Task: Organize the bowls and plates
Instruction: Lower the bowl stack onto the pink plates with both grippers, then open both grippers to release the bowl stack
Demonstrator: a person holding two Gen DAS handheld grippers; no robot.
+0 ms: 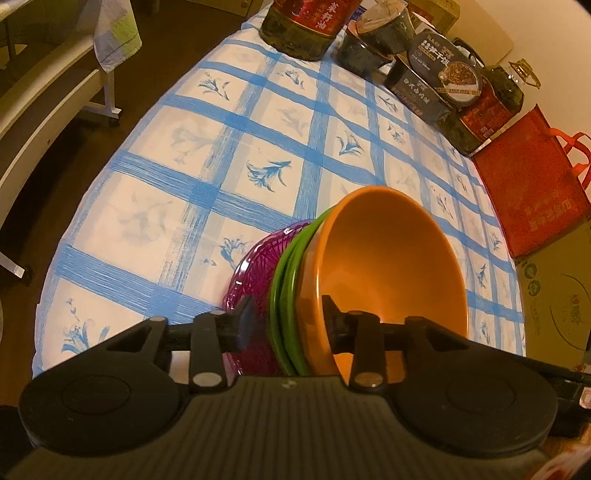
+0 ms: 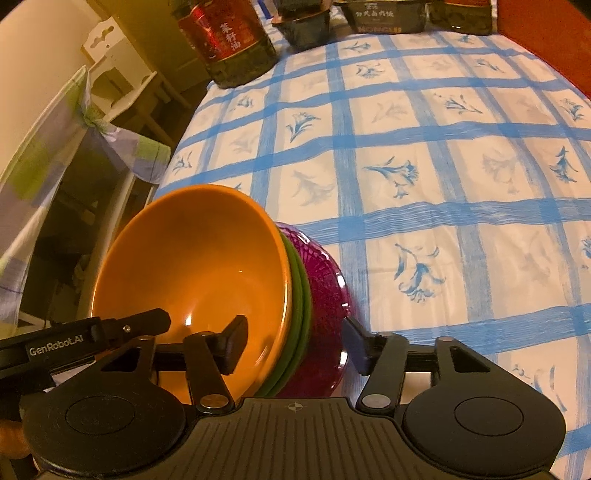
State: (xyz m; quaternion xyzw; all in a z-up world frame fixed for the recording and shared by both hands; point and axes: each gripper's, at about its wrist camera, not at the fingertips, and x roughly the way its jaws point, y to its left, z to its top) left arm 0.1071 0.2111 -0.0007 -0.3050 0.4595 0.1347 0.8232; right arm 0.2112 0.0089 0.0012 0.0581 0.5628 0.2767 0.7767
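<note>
Orange bowl point(image 1: 388, 266) sits on top of a stack, nested over green dishes point(image 1: 286, 291) and a purple patterned plate point(image 1: 251, 280) at the bottom, all on the near part of the surface point(image 1: 229, 155) with its blue checked cloth. The left gripper point(image 1: 288, 319) straddles the stack's edge, fingers point(image 1: 332, 314) narrowly apart, 1 inside the bowl and 1 outside the plate; whether they press, I cannot tell. The right gripper point(image 2: 295, 341) straddles the other edge with fingers point(image 2: 234, 339) set wider, visibly clear of the rims. Oil bottles point(image 1: 306, 26) and food tubs point(image 1: 443, 74) stand at the far edge, and a red bag point(image 1: 528, 184) sits beside the surface.
</note>
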